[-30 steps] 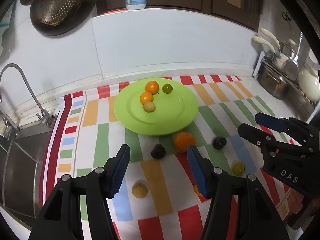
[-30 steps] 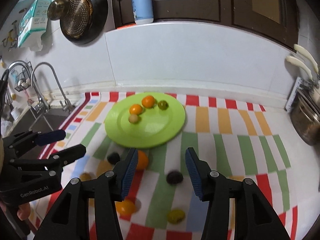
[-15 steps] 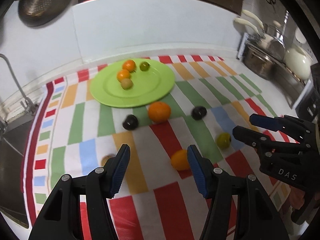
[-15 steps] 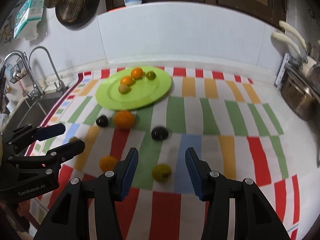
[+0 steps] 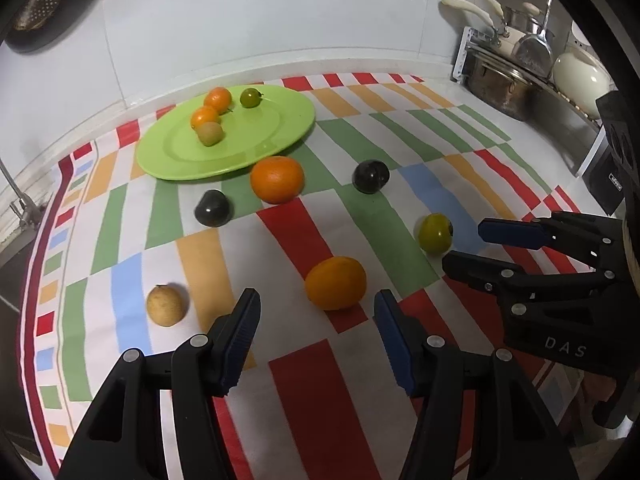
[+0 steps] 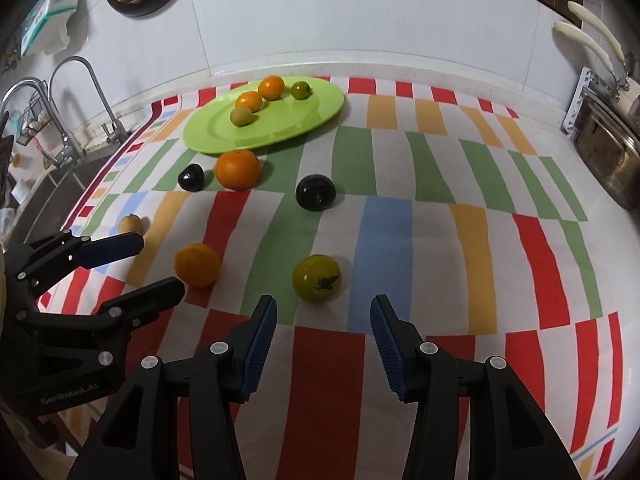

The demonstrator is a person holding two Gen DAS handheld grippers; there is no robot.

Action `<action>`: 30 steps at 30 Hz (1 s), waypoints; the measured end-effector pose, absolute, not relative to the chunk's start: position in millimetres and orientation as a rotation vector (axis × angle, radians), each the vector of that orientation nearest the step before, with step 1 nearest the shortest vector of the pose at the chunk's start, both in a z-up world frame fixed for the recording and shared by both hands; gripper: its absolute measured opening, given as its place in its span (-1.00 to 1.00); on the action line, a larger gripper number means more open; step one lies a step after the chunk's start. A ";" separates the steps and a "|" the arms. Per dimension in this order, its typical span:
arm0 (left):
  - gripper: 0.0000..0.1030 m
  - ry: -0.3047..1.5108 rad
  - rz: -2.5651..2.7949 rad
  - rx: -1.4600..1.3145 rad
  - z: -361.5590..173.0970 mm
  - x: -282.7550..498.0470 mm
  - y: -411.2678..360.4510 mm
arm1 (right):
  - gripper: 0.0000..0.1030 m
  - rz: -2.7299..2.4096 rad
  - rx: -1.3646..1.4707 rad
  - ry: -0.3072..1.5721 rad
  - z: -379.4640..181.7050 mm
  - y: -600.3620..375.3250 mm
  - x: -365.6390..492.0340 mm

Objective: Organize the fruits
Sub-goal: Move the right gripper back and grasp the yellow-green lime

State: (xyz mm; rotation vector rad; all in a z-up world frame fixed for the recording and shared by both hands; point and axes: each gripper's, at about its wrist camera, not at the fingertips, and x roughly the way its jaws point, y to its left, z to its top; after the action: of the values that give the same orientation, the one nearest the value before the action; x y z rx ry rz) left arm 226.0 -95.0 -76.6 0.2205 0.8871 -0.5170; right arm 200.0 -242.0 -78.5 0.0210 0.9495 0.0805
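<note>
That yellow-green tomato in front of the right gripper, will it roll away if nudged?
Probably: the tomato looks round and lies loose on the flat striped cloth. Its skin looks smooth and shiny, so it may be slippery. The right gripper stands open, not touching it.

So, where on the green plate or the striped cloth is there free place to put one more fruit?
The green plate is bare across its near and right part; its four fruits sit at the far left. The striped cloth is bare on the right, toward the metal pots. It is crowded near the plate's front edge and ahead of both grippers.
</note>
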 end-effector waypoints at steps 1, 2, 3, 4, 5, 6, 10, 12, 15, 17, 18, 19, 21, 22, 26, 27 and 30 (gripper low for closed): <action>0.13 0.887 -0.520 0.219 -77.4 226.9 -96.4 | -0.04 0.083 0.019 0.949 -79.2 -242.1 200.6; 0.12 0.889 -0.520 0.218 -78.3 228.2 -97.7 | -0.04 0.084 0.016 0.949 -80.0 -242.2 201.3; 0.12 0.889 -0.521 0.216 -79.2 229.9 -99.2 | -0.04 0.085 0.010 0.950 -80.9 -242.2 202.7; 0.12 0.890 -0.523 0.211 -80.3 232.0 -100.8 | -0.04 0.086 0.007 0.949 -81.7 -242.1 204.4; 0.12 0.893 -0.520 0.209 -81.1 233.4 -101.9 | -0.04 0.088 0.007 0.948 -82.2 -242.2 205.9; 0.12 0.895 -0.521 0.205 -81.4 234.8 -102.3 | -0.04 0.090 0.007 0.947 -82.6 -242.2 207.7; -0.02 0.899 -0.530 0.199 -82.0 239.4 -106.6 | -0.05 0.094 -0.003 0.945 -85.1 -240.9 214.5; -0.09 0.898 -0.536 0.196 -81.4 240.3 -108.8 | -0.15 0.102 0.004 0.950 -86.8 -241.4 217.9; -0.26 0.907 -0.544 0.194 -81.1 242.0 -111.0 | -0.23 0.110 0.013 0.956 -88.8 -242.0 221.9; -0.31 0.905 -0.545 0.192 -80.5 242.0 -111.4 | -0.34 0.118 0.012 0.961 -89.8 -241.9 223.5; -0.31 0.909 -0.547 0.188 -80.6 242.5 -111.3 | -0.37 0.124 0.009 0.960 -90.1 -241.0 223.4; -0.31 0.910 -0.550 0.184 -80.7 242.5 -111.0 | -0.40 0.127 0.005 0.961 -90.3 -240.4 223.5; -0.32 0.910 -0.551 0.185 -80.8 242.1 -111.1 | -0.41 0.127 -0.001 0.959 -90.5 -239.3 223.2; -0.32 0.909 -0.551 0.187 -80.4 241.9 -111.4 | -0.41 0.129 -0.002 0.959 -90.7 -239.0 223.2; -0.32 0.891 -0.553 0.186 -75.2 240.0 -110.8 | -0.42 0.130 0.000 0.948 -88.0 -238.5 222.7; -0.32 0.885 -0.553 0.187 -73.0 239.4 -110.4 | -0.42 0.132 0.000 0.944 -86.2 -237.9 222.3; -0.32 0.870 -0.548 0.187 -67.7 237.8 -108.4 | -0.42 0.137 0.003 0.931 -80.0 -236.3 220.6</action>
State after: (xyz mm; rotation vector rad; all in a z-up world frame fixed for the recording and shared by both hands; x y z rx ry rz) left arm 237.8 -108.4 -67.7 0.1872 0.8701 -0.5480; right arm 220.6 -236.3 -80.0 0.0033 0.9311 0.1374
